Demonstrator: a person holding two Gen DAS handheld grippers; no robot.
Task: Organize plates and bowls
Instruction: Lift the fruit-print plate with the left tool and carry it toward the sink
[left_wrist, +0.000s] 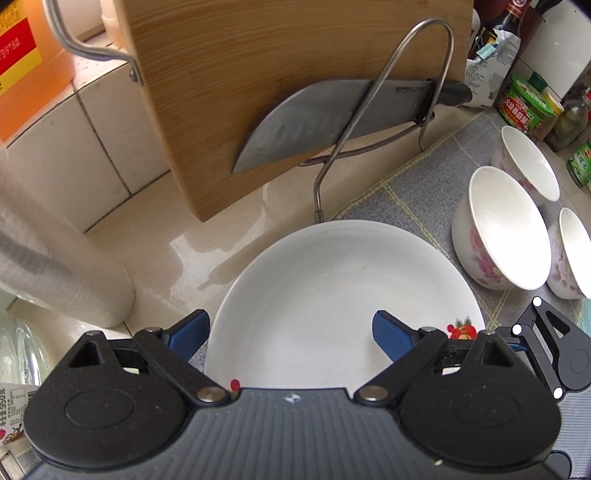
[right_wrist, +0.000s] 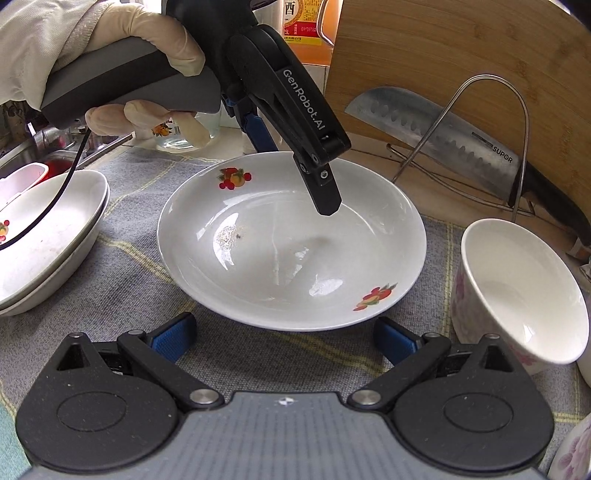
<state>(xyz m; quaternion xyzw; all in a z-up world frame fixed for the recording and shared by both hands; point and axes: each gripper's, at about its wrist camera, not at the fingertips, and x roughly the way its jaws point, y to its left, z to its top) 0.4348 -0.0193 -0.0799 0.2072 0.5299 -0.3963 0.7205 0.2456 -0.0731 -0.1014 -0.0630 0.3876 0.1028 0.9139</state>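
Showing on the counter — three plates, two of them stacked; three floral bowls; one knife; one cutting board; two grippers — one per hand.

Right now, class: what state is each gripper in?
Left gripper: open, straddling the plate rim, no visible grip.
Right gripper: open, holding nothing, just short of the plate.
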